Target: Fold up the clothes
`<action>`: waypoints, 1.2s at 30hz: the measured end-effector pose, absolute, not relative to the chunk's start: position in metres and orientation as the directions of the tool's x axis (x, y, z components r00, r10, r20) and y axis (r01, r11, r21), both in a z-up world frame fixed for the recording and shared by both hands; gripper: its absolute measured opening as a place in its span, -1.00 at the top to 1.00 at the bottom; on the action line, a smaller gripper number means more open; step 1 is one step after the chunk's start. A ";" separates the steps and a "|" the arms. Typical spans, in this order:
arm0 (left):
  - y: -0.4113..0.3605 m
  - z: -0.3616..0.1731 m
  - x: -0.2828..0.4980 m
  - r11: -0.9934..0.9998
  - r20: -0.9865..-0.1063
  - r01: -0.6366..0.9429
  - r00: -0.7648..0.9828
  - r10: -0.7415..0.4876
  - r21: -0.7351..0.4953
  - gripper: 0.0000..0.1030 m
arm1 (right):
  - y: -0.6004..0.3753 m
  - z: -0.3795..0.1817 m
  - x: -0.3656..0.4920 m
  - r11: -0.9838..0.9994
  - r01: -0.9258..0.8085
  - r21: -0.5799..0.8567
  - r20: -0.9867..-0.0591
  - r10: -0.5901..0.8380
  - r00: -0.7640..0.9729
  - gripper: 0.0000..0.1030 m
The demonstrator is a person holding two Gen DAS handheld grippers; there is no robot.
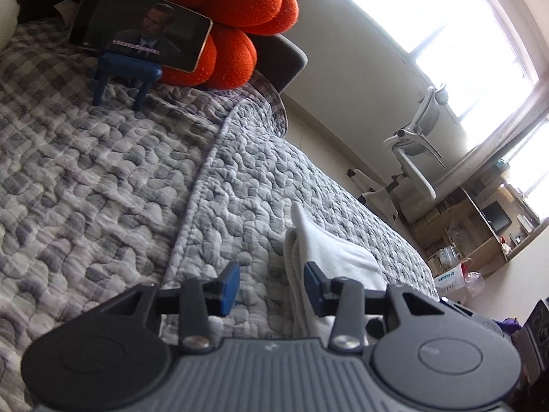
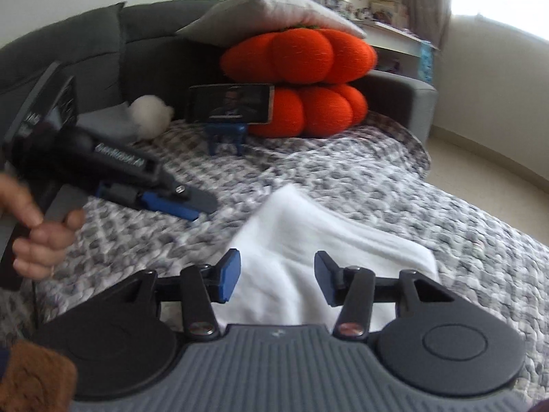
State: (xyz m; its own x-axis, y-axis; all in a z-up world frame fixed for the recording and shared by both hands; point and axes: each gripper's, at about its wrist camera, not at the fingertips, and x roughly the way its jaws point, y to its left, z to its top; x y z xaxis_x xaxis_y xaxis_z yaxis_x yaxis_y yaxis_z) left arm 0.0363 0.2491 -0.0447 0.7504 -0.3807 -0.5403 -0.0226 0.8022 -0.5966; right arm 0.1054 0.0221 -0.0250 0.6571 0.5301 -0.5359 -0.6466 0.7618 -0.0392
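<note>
White garment (image 2: 308, 240) lies layered, seemingly folded, on quilt (image 2: 446, 189). Left gripper (image 1: 272, 283) and right gripper (image 2: 276, 279) both gape, holding nothing. Keep any further fold's edges aligned.

Blurred white lettering on black body of left claw (image 2: 192, 210) at 9 o'clock, not readable. Phone (image 1: 140, 27) subtitles illegible.

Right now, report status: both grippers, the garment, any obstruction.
Left gripper open, empty. Right gripper open, above the folded white cloth garment on the grey checked quilt. Phone on blue stand well behind, nothing obstructing.
</note>
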 end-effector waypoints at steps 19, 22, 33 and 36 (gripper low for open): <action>0.255 -0.059 0.032 0.697 -0.492 -0.037 0.734 -0.467 -0.717 0.04 | 0.089 -0.049 0.073 0.626 -0.726 -0.286 -0.592 0.481 0.647 0.45; 0.255 -0.060 0.033 0.642 -0.457 -0.035 0.731 -0.507 -0.766 -0.11 | 0.078 -0.041 0.079 0.671 -0.715 -0.195 -0.579 0.510 0.636 0.57; 0.227 -0.073 0.052 0.503 -0.396 -0.040 0.671 -0.627 -0.864 -0.57 | 0.055 -0.018 0.090 0.735 -0.678 0.012 -0.519 0.584 0.624 0.57; 0.222 -0.080 0.061 0.466 -0.385 -0.062 0.665 -0.640 -0.883 -0.64 | 0.052 -0.017 0.090 0.734 -0.678 0.036 -0.515 0.595 0.617 0.58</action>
State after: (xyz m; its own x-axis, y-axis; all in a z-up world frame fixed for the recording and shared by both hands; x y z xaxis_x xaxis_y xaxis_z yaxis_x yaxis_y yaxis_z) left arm 0.0614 0.2219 -0.0795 0.6654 -0.6397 -0.3847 -0.0620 0.4662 -0.8825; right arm 0.0895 0.0522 -0.0174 0.6174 0.5948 -0.5148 -0.6777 0.7345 0.0358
